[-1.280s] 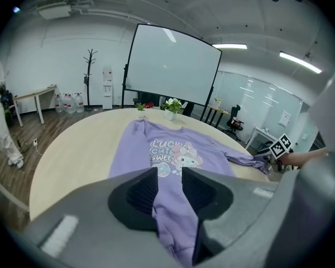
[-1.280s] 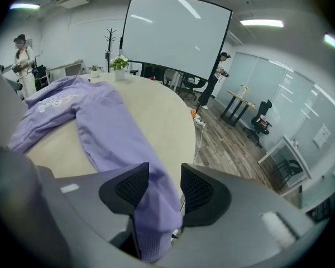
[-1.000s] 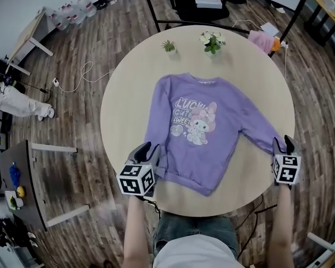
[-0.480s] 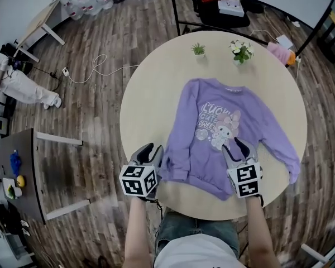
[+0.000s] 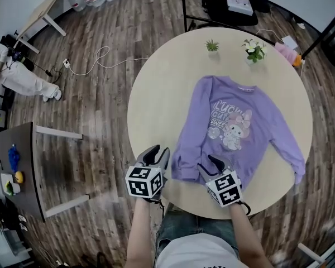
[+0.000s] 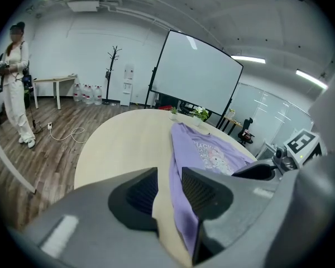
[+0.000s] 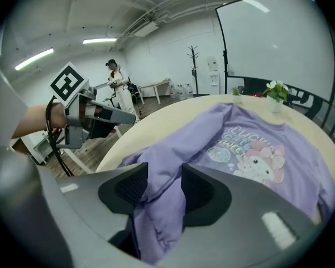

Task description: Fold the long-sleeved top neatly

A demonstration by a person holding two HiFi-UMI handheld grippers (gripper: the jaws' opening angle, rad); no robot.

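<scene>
A purple long-sleeved top (image 5: 240, 127) with a cartoon print lies face up on the round beige table (image 5: 156, 105), sleeves spread. My left gripper (image 5: 158, 154) stands open at the table's near edge, just left of the left cuff. In the left gripper view (image 6: 168, 177) bare table and the top's edge (image 6: 206, 149) show in its gap. My right gripper (image 5: 209, 165) rests at the top's near left hem corner. It is open, with bunched purple fabric (image 7: 156, 205) lying between its jaws (image 7: 163, 175). The right sleeve trails toward the table's right rim.
Two small potted plants (image 5: 212, 45) (image 5: 254, 50) stand at the table's far edge. A pink object (image 5: 285, 52) lies beyond the rim. A dark side table (image 5: 22, 166) and a white cable (image 5: 95, 66) are on the wooden floor at left. A person in white (image 5: 22, 85) stands far left.
My right gripper has swept from the right sleeve's cuff leftward along the near edge to the hem's left corner, leaving the sleeve in place. The left gripper has shifted only a little.
</scene>
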